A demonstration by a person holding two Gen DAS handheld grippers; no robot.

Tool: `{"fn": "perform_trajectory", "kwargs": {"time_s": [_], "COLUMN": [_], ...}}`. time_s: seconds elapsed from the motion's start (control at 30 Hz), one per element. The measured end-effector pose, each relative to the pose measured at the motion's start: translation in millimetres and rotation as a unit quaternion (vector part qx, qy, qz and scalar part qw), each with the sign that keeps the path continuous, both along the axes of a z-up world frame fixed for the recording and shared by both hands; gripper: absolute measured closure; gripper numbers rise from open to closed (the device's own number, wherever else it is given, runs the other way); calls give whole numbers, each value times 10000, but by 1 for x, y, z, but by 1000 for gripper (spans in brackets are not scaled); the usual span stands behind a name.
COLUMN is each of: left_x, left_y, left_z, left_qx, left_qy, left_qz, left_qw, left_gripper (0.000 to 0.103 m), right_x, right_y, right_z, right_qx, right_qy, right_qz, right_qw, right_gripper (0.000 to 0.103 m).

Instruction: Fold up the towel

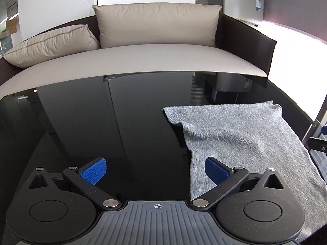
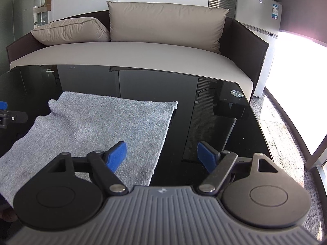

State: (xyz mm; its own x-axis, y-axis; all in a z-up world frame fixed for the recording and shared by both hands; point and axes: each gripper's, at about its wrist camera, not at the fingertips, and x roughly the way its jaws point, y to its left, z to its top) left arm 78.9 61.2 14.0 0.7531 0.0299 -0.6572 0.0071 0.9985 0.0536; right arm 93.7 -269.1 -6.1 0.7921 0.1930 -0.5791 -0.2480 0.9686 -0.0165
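Grey and nubbly, the towel (image 2: pixel 96 126) lies spread on the glossy black table (image 1: pixel 114 122), its near end running down toward us and out of view, its far left corner (image 1: pixel 173 116) rumpled and turned up where the rest lies fairly flat. We hold our left gripper (image 1: pixel 155 170) above the towel's left border, jaws wide apart with nothing between them: one blue pad (image 1: pixel 215 170) hangs over the cloth, the other over bare glass. Our right gripper (image 2: pixel 162 157) sits likewise across the right border, one pad (image 2: pixel 117 155) over the towel and its mate over the table; its jaws stand well apart and pinch nothing. Beyond the table we see a beige sofa (image 2: pixel 143 55) with two cushions, and a small grey fridge (image 2: pixel 257 10) off to the right. We judge that we are between grips, with no fold under way: both tools are free and merely stand over the cloth's sides. The next move, as we read it, calls for lowering each gripper onto its own edge of the towel, closing on a single layer at matching spots, then carrying both together so the edges meet squarely. The crumpled far corner may need smoothing, or the fold will sit crooked.
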Motion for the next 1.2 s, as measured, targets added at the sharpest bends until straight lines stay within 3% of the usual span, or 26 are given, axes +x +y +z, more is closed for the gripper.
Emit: {"fn": "perform_trajectory", "kwargs": {"time_s": [0.63, 1.07, 1.2], "left_x": [-97, -113, -114], "left_y": [10, 6, 6], "left_z": [-11, -13, -14], "left_qx": [-89, -67, -81], "left_qy": [239, 179, 180], "left_qz": [-13, -19, 8], "left_qw": [9997, 9998, 9998], "left_gripper": [1, 1, 3], "right_x": [-95, -129, -132], "right_y": [-6, -15, -14], "right_z": [-9, -11, -13], "right_qx": [-66, -13, -25], "right_qy": [204, 255, 311], "right_qz": [116, 67, 97], "right_qw": [9997, 9997, 9995], "right_gripper": [24, 24, 32]}}
